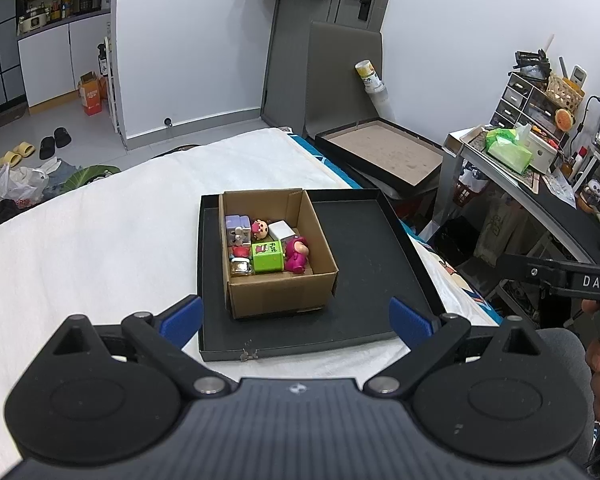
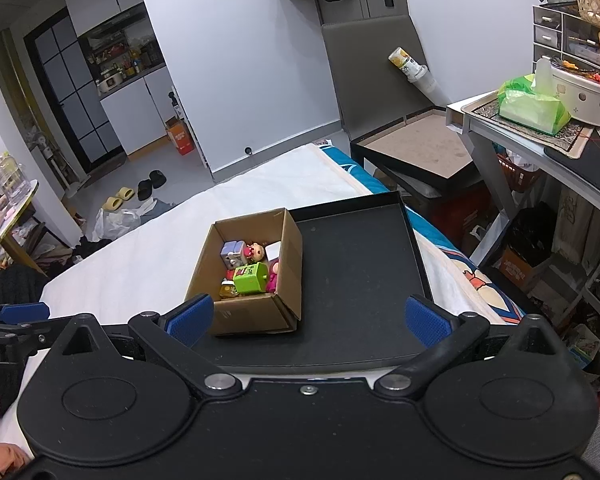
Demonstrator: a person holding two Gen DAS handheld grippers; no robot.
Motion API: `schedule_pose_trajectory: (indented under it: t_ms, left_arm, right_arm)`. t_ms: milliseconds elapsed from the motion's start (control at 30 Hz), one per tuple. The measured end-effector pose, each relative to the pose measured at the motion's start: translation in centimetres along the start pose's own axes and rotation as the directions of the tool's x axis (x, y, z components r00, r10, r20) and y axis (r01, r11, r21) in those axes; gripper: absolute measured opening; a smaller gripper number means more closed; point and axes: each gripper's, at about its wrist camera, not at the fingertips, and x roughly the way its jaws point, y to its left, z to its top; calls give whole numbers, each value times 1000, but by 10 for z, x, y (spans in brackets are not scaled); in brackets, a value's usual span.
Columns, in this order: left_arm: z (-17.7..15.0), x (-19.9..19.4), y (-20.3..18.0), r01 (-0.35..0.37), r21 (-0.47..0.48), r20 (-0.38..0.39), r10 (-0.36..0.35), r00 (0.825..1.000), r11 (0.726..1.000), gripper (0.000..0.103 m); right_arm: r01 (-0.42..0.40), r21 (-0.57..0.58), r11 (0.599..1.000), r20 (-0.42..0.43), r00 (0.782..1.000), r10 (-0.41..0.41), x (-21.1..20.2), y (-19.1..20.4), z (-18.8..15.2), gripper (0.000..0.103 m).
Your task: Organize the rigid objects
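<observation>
Cardboard box [image 1: 278,276] of toys sits ahead of both wide-spread, empty claws.

The near wall of the cardboard box [image 1: 282,294] hides the lower parts of the toys inside, and in the right wrist view its right wall covers most of the pink figure [image 2: 274,276]; the small items under the green cube [image 1: 266,256] are too crowded to name. The right gripper [image 1: 560,276] is cut off by the left wrist picture's edge, its fingertips out of sight; the print on the green cube is too small to read.
</observation>
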Motion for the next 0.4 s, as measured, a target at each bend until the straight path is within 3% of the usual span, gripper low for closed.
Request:
schedule_pose_trajectory:
  t_ms: [267,400]
  left_arm:
    - [-2,-5,-4,-32,17,24,31,999,999,99]
    - [-1,-5,2,-7,2,29,7,1000,1000,99]
  right_arm:
    - [0,-3,1000,-6,1000,0,1,0,-1,103]
    - [2,-7,1000,-11,1000,-2,5,0,-4,103]
